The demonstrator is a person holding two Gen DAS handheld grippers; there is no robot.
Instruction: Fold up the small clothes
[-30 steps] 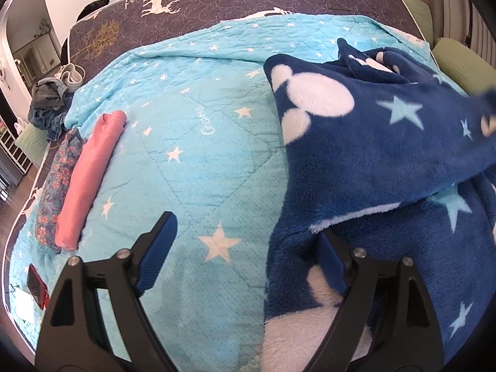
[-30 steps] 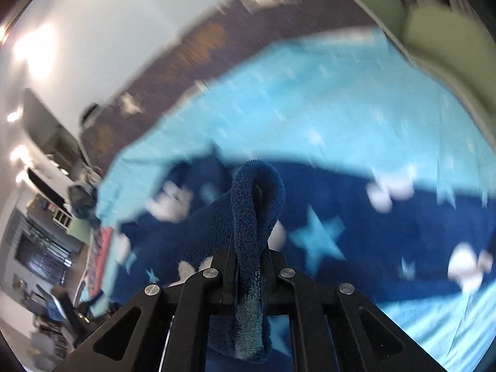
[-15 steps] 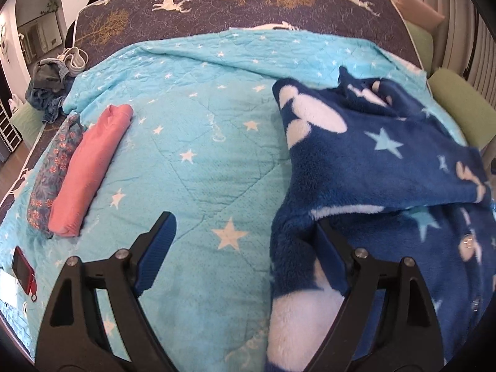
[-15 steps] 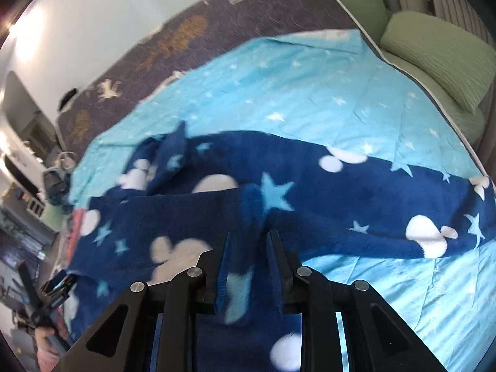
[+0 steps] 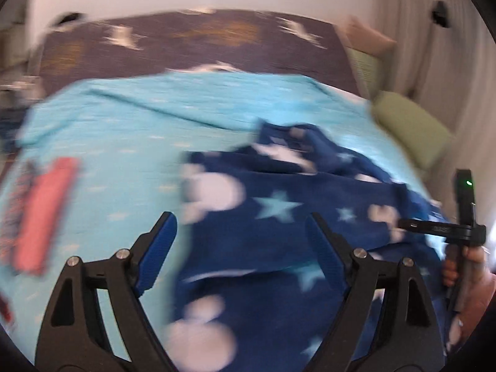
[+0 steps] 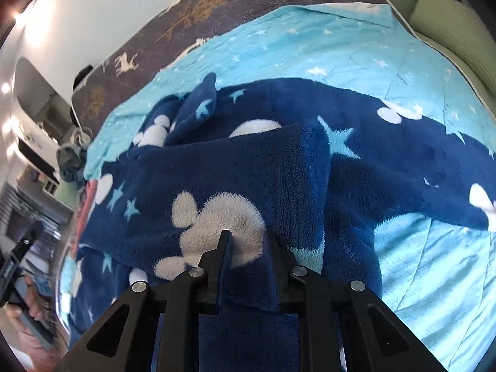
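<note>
Midway: one flap over, more folds to go

Spread across the middle of the bed, navy fleece garment (image 6: 387, 155) with white blobs and pale stars. In the right wrist view, runs from 9 o'clock through the centre out to 3 o'clock. Carries one flap (image 6: 235, 167) laid over its body toward 6 o'clock, with a loose part bunched up at 11 o'clock.

Pinching the near edge of that flap, right gripper (image 6: 247, 238), jaws closing with a thick fold of fleece between the pads.

Hovering above the garment's left edge at 6 o'clock in the left wrist view, left gripper (image 5: 240, 220), fingers spread wide, gripping nothing.

Judging by the lie of the cloth: first fold laid or nearly so. Left to do, probably: let go, smooth the bunched part, bring in the long stretch at 3 o'clock, then fold down to a compact bundle.

Underneath, turquoise quilt (image 5: 124, 130). At 9 o'clock in the left wrist view, pink piece (image 5: 43, 217), already folded and lying well apart from the fleece. At 2 o'clock, green cushion (image 5: 412, 127) at the bed's edge. Much of that view blurred.
</note>
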